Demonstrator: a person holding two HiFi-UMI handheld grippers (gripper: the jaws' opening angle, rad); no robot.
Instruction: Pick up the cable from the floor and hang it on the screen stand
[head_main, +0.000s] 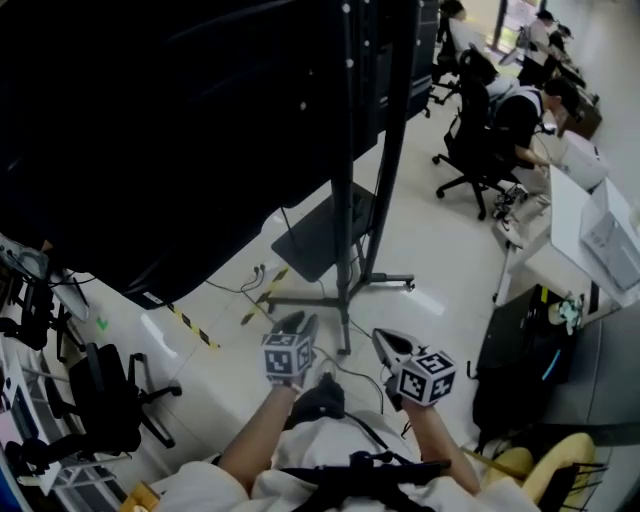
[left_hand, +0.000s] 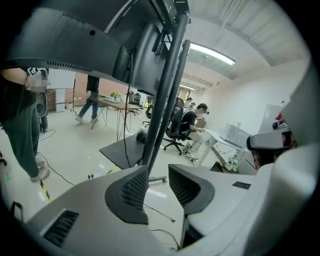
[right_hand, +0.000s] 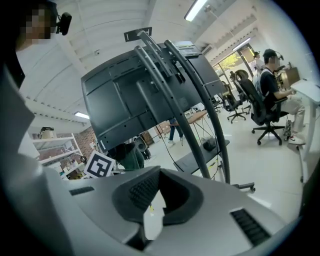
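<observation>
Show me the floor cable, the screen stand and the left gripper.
cable (left_hand: 159, 214): left gripper view, mid-length on the floor
screen stand (head_main: 345, 230): head view, upright pole
left gripper (head_main: 300, 322): head view, between its fingers

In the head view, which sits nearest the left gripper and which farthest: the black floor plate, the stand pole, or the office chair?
1. The stand pole, just ahead of the left gripper.
2. The black floor plate, beyond the pole, slightly left.
3. The office chair, far off at upper right.

pale glossy floor (head_main: 420, 240) bears the screen stand's base (head_main: 385, 283), a thin black cable (left_hand: 156, 212), striped tape (head_main: 193, 328).
</observation>
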